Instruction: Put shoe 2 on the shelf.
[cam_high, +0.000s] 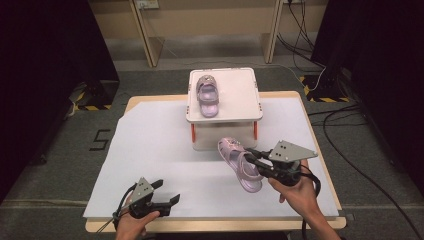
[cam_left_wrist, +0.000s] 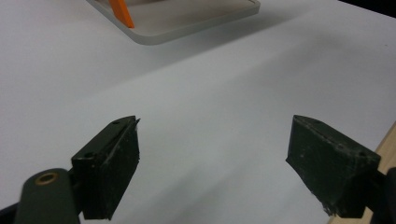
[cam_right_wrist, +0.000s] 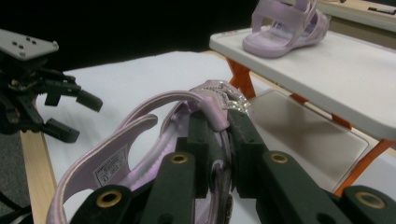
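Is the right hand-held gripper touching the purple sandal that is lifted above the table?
Touching. In the right gripper view, the right hand-held gripper has its jaws closed on the strap of the purple sandal, with no gap.

Right tongs (cam_right_wrist: 219, 140) clamped on side strap of lilac sandal (cam_right_wrist: 140, 140), jaws close together, strap pinched between them. Sandal tilted on edge, sole toward lower left (size label visible on insole), rhinestone ornament (cam_right_wrist: 231, 97) at top of strap. Second lilac sandal (cam_right_wrist: 285, 28) upright on white raised tray (cam_right_wrist: 327, 70), upper right; tray on orange legs (cam_right_wrist: 240, 74) above lower white shelf (cam_right_wrist: 299, 135). White sheet over bench (cam_right_wrist: 130, 79), wooden edge at left. Left tongs (cam_right_wrist: 70, 114) far left, jaws apart, nothing between them.
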